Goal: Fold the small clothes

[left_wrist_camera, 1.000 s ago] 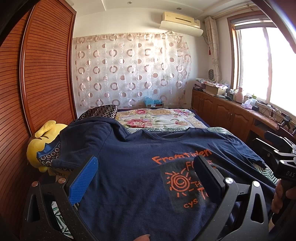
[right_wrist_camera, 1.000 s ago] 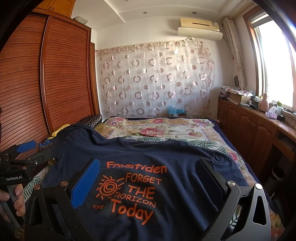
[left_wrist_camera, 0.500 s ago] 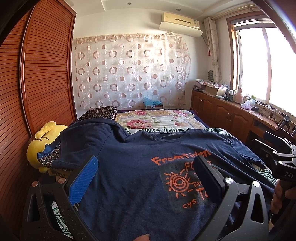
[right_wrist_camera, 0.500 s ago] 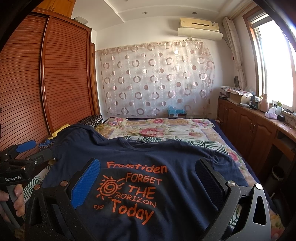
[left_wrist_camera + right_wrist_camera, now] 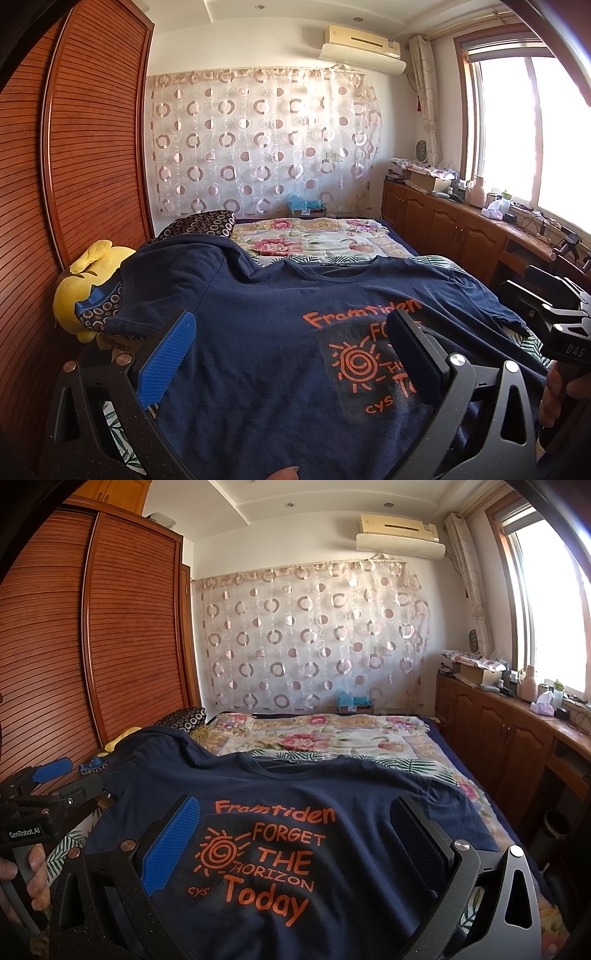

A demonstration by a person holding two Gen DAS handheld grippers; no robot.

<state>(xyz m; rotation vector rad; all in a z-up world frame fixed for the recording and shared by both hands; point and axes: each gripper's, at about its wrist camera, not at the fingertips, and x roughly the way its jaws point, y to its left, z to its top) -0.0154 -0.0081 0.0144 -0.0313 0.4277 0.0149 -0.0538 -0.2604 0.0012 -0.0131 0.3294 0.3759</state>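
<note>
Left hand-held gripper (image 5: 291, 350): jaws spread wide, holding nothing, ribbed blue pad (image 5: 166, 363) facing a black one. Right hand-held gripper (image 5: 295, 834): likewise wide apart and empty. Both hover above the navy T-shirt (image 5: 332, 794), soft knit with orange print, lying front-up across the floral-quilted bed (image 5: 332, 734). A yellow plush toy (image 5: 79, 288) lies under its left sleeve.

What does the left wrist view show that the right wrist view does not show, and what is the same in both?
Only the left wrist view shows the yellow plush toy whole, beside the wardrobe, and only part of the orange print. Only the right wrist view shows the full print, ending in "Today". Both show the navy T-shirt spread flat on the bed, the air conditioner, and open tongs: left tongs, right tongs.
</note>
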